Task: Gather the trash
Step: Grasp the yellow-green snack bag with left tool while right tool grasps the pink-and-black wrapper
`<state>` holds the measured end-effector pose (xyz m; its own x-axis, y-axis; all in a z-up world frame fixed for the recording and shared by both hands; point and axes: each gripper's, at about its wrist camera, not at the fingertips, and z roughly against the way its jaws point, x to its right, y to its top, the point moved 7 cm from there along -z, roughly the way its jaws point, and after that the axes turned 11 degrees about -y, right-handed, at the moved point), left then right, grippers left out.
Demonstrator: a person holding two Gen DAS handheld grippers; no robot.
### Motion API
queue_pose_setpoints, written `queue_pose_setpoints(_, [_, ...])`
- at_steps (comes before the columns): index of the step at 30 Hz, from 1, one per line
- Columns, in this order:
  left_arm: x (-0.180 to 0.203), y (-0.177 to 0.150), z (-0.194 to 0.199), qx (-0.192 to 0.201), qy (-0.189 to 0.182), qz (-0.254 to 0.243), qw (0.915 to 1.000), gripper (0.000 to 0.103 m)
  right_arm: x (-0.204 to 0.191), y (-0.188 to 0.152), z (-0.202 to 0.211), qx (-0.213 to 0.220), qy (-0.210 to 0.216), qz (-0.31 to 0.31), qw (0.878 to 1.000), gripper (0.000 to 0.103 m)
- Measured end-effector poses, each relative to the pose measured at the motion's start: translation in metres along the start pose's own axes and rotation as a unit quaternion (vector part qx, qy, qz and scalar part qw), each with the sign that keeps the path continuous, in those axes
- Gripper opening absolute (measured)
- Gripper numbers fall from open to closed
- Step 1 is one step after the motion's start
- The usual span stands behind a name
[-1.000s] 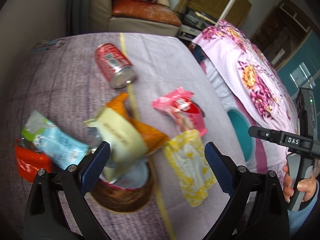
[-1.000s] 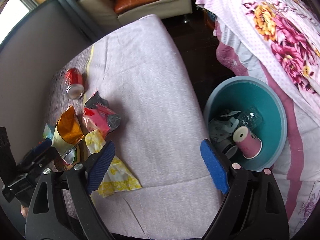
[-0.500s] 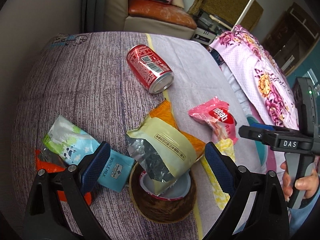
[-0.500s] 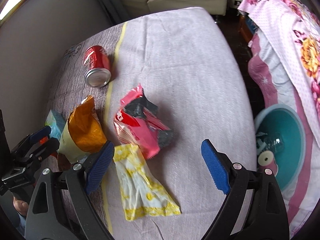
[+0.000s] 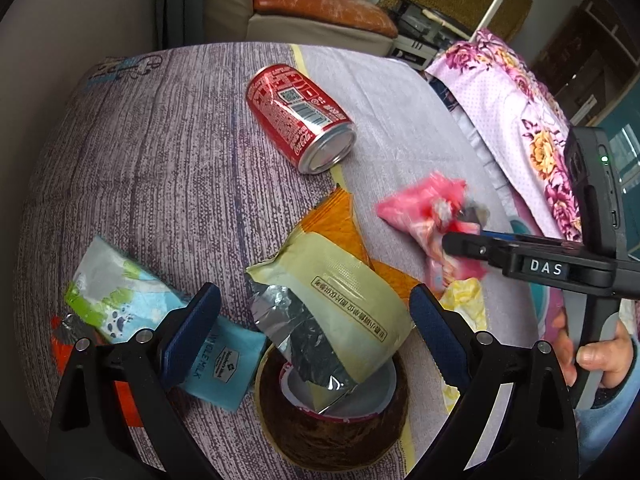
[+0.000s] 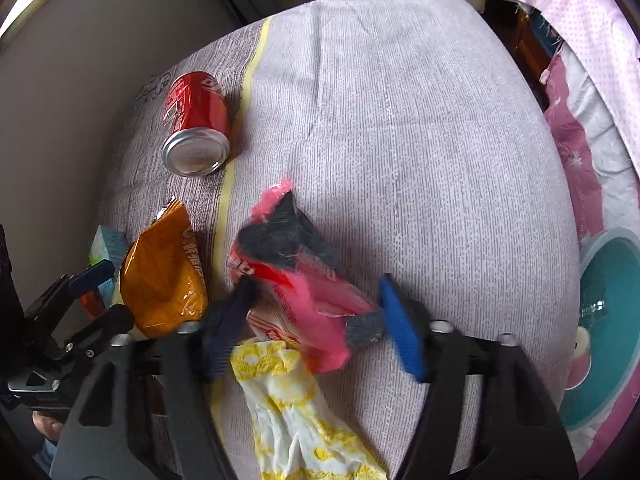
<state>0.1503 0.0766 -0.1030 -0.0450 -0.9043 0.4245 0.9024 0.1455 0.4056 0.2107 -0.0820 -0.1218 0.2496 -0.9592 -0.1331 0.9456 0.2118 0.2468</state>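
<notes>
While a pink cup (image 6: 578, 364) already lies in the teal basin (image 6: 612, 248), most trash remains: right tongs (image 6: 316, 320) straddle the pink wrapper (image 6: 304, 280) beside it, unclosed; left tongs (image 5: 312, 320) gape empty; red can (image 6: 196, 120) beyond.

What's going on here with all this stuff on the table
A person is clearing trash off a cloth-covered table with a handheld gripper in each hand. The right gripper is open around a crumpled pink wrapper; whether it touches yet is unclear. The left gripper is open, over a cream foil pouch that sticks out of a brown bowl. A red can, a yellow wrapper and an orange bag lie on the table. A teal bin beside the table already holds some trash.
</notes>
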Motion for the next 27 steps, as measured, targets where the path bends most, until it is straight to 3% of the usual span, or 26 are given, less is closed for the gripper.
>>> queue_pose_setpoints(1, [0.001, 0.001, -0.003, -0.005, -0.001, 0.0, 1.0, 0.095, 0.0, 0.001, 0.0, -0.002, 0.007, -0.006, 1.0, 0.011])
queue_pose_setpoints(2, [0.002, 0.0, -0.006, -0.009, -0.002, -0.001, 1.0, 0.095, 0.004, 0.003, 0.002, 0.002, 0.009, -0.017, 1.0, 0.006])
queue_pose_setpoints(6, [0.009, 0.0, -0.016, -0.013, -0.008, -0.008, 0.9999, 0.093, 0.016, 0.005, 0.008, 0.016, 0.007, -0.032, 0.999, 0.006])
queue_pose_setpoints(7, [0.01, 0.0, -0.017, -0.011, -0.012, -0.007, 0.9998, 0.087, 0.018, 0.005, 0.01, 0.018, 0.007, -0.032, 0.999, 0.006])
queue_pose_setpoints(9, [0.013, -0.001, -0.021, -0.017, -0.019, -0.005, 0.9997, 0.052, 0.021, 0.004, 0.011, 0.02, 0.007, -0.033, 0.999, 0.006])
queue_pose_setpoints(13, [0.015, 0.003, -0.02, -0.008, -0.019, -0.004, 0.9998, 0.036, 0.026, 0.005, 0.015, 0.022, 0.011, -0.032, 0.999, 0.006])
queue_pose_setpoints(16, [0.016, 0.008, -0.019, -0.003, -0.02, -0.006, 0.9998, 0.03, 0.029, 0.007, 0.02, 0.023, 0.02, -0.037, 0.999, 0.016])
queue_pose_setpoints(18, [0.016, 0.011, -0.017, 0.003, -0.021, -0.006, 0.9998, 0.03, 0.026, 0.008, 0.026, 0.034, 0.022, -0.036, 0.999, 0.055])
queue_pose_setpoints(23, [0.01, 0.021, -0.002, 0.024, -0.029, 0.0, 0.9993, 0.03, 0.011, 0.013, 0.022, 0.032, 0.033, -0.017, 0.999, 0.067])
queue_pose_setpoints(27, [0.005, 0.022, 0.007, 0.036, -0.034, 0.008, 0.9987, 0.03, -0.008, 0.016, 0.001, 0.012, 0.034, 0.007, 0.999, 0.067])
